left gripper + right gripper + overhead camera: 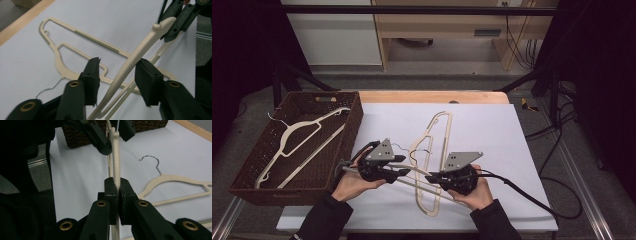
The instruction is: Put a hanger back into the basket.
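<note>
High view first: a wicker basket (249, 170) sits on the left end of the table, and one cream hanger (292, 137) already lies inside it. To the right of the basket, on the white sheet (512, 150), a second hanger (439, 125) lies flat and untouched, and across its lower part the two hands hold up a third, the lifted hanger (414, 176), between them. So by my reading the job of putting hangers into the basket is about a third done: one is in, one is in the air just right of the basket's near corner, one waits on the sheet. The right gripper (432, 178) has its jaws pressed together on one arm of the lifted hanger; the right gripper view makes this plain, with the cream bar pinched between the two black pads (110, 188). The left gripper (404, 171), nearer the basket, has its jaws spread on either side of the same hanger's other arm; the left gripper view shows daylight between that arm and the pads (150, 75), so nothing is clamped there yet. That view also shows the flat hanger's thin wire hook (48, 89) and its ribbed non-slip strips, too fine to make out from above. The right gripper view adds the basket's woven wall behind the left gripper, while the high view alone gives the basket's contents.
</note>
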Demonstrator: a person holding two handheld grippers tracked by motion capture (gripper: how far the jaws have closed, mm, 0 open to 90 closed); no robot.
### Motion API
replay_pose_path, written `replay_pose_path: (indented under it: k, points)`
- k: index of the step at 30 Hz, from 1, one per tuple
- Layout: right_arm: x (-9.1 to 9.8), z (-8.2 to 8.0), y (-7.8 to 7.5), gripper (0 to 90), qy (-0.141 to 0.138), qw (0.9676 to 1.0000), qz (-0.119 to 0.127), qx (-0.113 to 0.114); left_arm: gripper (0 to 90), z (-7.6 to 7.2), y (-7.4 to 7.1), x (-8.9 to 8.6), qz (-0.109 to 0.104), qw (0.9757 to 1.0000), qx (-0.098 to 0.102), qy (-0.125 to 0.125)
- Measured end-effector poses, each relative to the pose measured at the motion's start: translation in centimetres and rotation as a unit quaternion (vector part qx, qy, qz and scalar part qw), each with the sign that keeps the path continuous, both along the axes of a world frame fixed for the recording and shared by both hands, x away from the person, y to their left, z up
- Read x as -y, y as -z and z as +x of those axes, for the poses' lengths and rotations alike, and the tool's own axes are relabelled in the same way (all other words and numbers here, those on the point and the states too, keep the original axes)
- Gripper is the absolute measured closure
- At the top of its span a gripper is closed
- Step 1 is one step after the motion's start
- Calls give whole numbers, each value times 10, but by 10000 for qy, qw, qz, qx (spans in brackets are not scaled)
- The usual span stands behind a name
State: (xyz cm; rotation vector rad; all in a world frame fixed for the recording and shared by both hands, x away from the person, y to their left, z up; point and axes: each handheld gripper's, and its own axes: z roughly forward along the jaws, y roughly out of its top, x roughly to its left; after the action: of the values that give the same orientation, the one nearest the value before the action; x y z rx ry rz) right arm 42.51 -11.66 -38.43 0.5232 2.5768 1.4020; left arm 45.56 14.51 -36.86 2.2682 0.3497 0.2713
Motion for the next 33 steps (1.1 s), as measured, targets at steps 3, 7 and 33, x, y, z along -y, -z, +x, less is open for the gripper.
replay_pose_path:
  k: [3,7,33]
  points:
    - [0,0,0,872,-41,10000,-43,-43,674,-2,1,1,246,9996,38,118]
    - [0,0,0,842,-16,10000,-88,1,730,-8,0,1,294,9994,60,147]
    - [61,-11,-24,209,1916,9708,1041,998,862,-24,-70,-43,-885,9912,306,-939]
